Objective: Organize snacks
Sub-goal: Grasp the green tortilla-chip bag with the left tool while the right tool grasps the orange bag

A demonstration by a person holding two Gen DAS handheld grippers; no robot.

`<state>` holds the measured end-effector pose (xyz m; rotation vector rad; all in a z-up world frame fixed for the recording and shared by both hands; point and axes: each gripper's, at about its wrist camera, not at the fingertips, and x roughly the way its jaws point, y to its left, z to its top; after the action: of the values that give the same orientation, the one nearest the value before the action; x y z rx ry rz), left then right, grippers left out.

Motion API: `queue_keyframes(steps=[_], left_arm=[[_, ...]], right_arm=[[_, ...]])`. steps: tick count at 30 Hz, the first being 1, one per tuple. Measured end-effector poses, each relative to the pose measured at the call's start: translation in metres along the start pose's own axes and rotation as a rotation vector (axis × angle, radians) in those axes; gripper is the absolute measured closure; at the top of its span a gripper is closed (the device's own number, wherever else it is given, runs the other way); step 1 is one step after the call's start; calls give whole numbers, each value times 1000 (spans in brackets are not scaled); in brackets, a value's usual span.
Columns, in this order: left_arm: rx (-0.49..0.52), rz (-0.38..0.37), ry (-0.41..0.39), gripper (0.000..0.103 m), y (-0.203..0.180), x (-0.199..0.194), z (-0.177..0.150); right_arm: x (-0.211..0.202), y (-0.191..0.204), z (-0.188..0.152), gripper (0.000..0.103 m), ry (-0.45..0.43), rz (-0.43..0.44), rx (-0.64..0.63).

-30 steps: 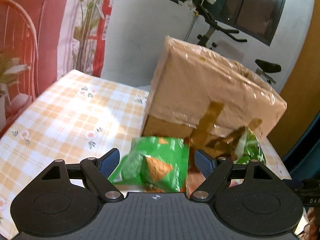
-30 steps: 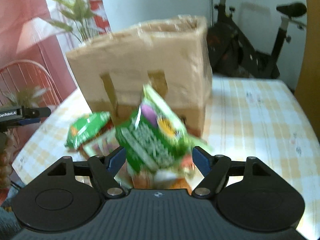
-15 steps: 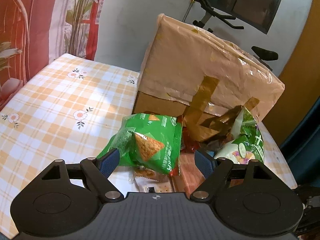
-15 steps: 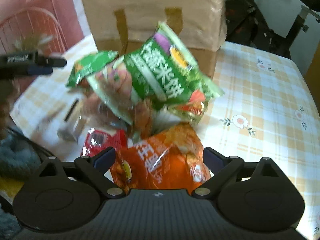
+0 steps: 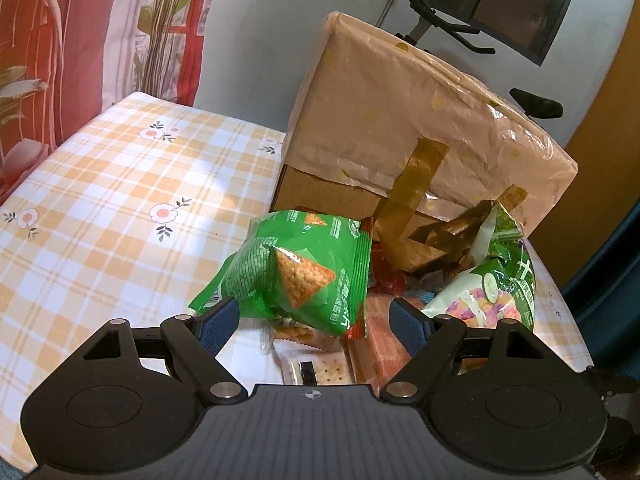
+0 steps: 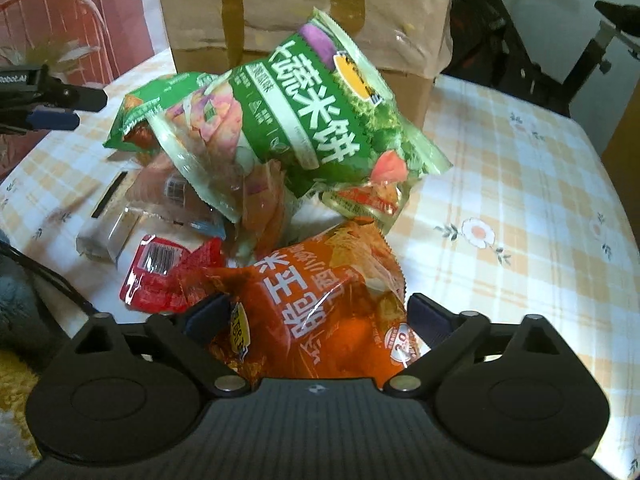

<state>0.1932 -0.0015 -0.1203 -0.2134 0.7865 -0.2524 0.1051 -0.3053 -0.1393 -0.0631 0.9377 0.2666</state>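
A heap of snack bags lies on the checked tablecloth (image 6: 520,200) in front of a tall brown cardboard box (image 6: 300,12). A green rice-cracker bag (image 6: 304,120) rests on top of the heap. Below it lies an orange snack bag (image 6: 316,304), which sits between the jaws of my right gripper (image 6: 318,318). Those jaws are closing, and I see no pad pressing on the bag. My left gripper (image 5: 314,322) is open, with a green triangle-chip bag (image 5: 296,272) just past its fingertips. A cracker pack (image 5: 316,368) lies under that bag.
A red packet (image 6: 160,276) and clear-wrapped packs (image 6: 116,232) lie at the heap's left side. The box (image 5: 420,128) is wrapped in plastic film and tape. An exercise bike (image 6: 540,40) stands behind the table. Bare cloth (image 5: 100,184) stretches to the left of the heap.
The green rice-cracker bag has left the right gripper's jaws and now lies on the heap. The right gripper has sunk onto the orange bag. The left view has tilted down slightly.
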Motion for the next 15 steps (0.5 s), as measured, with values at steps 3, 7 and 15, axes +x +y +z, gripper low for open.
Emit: queue_keyframes(steps=[3,7,15], left_arm=[[-2,2,-2,20,1,0,0],[-6,17,-9,20,3,0,2],[34,49,-29,19,6,14,18]], right_arm=[[-4,-2,3,23,-41,-14,-1],[-10,-12,7,28,-78,-53,31],[-17,-22,8,29,-128,-75,70]])
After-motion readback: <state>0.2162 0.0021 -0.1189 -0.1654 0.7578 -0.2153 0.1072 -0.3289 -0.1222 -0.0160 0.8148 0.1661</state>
